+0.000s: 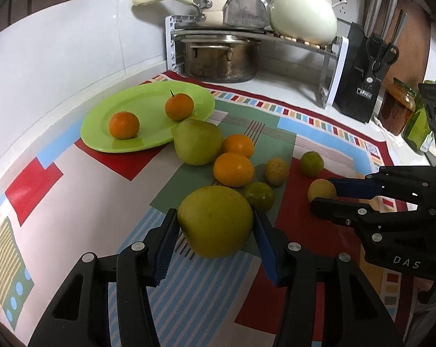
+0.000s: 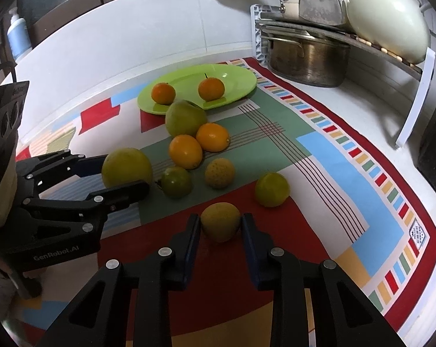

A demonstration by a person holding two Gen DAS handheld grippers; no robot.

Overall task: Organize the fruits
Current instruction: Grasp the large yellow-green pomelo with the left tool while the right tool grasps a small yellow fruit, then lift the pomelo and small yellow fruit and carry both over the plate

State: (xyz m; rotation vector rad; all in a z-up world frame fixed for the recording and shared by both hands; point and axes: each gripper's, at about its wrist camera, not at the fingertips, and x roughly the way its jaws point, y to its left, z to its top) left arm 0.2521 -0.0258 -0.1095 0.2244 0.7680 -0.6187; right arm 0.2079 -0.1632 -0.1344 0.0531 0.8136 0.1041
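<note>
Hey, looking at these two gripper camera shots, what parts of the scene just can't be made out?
- Left hand-held gripper: left wrist view, the large green fruit fills the gap, so pad contact is unclear.
- Right hand-held gripper: right wrist view, whether it squeezes the small yellow fruit is unclear.
- Steel pot: the rack shelf hides its contents.
- Jar: contents indistinct.

Two oranges [image 1: 123, 125] [image 1: 179, 106] sit on one plate [image 1: 142, 144] at far left. On the cloth [image 1: 73, 202]: two more oranges [image 1: 233, 169] [image 1: 237, 145], two big green fruits [image 1: 215, 221] [image 1: 197, 141], four small yellow-green ones [image 1: 277, 171] [image 1: 312, 163] [image 1: 259, 196] [image 1: 321, 190].
</note>
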